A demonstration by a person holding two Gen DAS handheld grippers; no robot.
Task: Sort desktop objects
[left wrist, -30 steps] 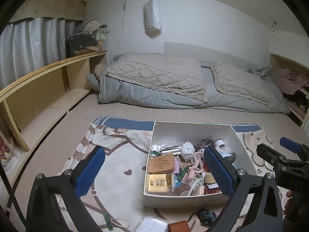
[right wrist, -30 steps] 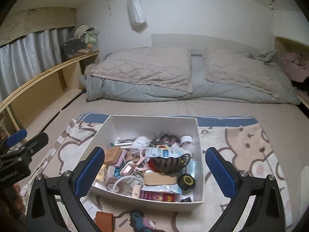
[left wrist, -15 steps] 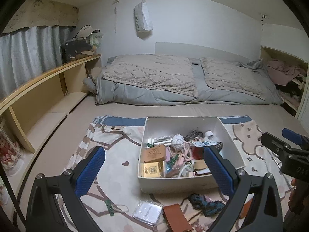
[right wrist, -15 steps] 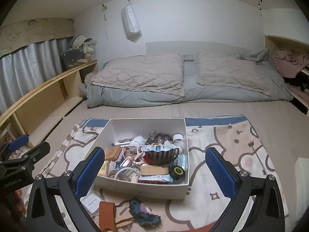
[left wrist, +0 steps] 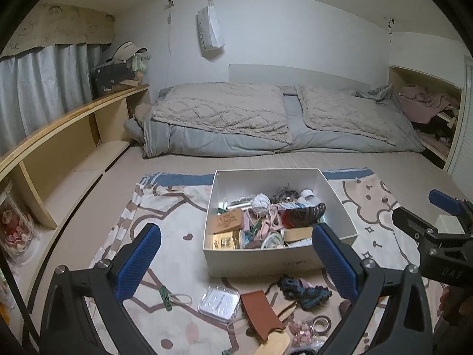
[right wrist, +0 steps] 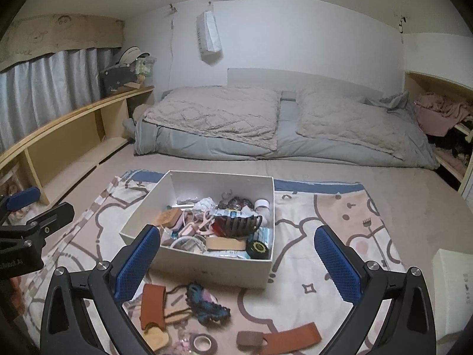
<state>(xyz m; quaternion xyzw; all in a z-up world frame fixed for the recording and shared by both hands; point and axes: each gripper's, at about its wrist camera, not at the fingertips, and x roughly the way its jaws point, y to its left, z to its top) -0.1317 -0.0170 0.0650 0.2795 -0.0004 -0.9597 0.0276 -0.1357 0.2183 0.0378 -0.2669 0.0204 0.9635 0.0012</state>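
A white box (left wrist: 260, 259) (right wrist: 212, 269) filled with several small items stands on a patterned cloth (left wrist: 177, 236) (right wrist: 325, 227). In front of it lie loose things: a brown leather sleeve (left wrist: 260, 310) (right wrist: 152, 304), a teal and dark hair piece (left wrist: 304, 291) (right wrist: 207, 304), a clear plastic case (left wrist: 219, 303), a green clip (left wrist: 165, 297) and a tape roll (right wrist: 202, 341). My left gripper (left wrist: 236, 263) hangs open above these, empty. My right gripper (right wrist: 238, 264) is open and empty too, over the box's front wall. Each gripper shows at the other view's edge.
A folded grey and beige duvet (left wrist: 266, 124) lies at the far end of the mattress. A wooden shelf unit (left wrist: 59, 148) runs along the left wall. A brown leather strap (right wrist: 283, 337) lies near the front. A white object (right wrist: 452, 278) sits at the right edge.
Both grippers have pulled back and up from the box, which now looks smaller and farther. The loose items in front of it have come into view. Both stay open.
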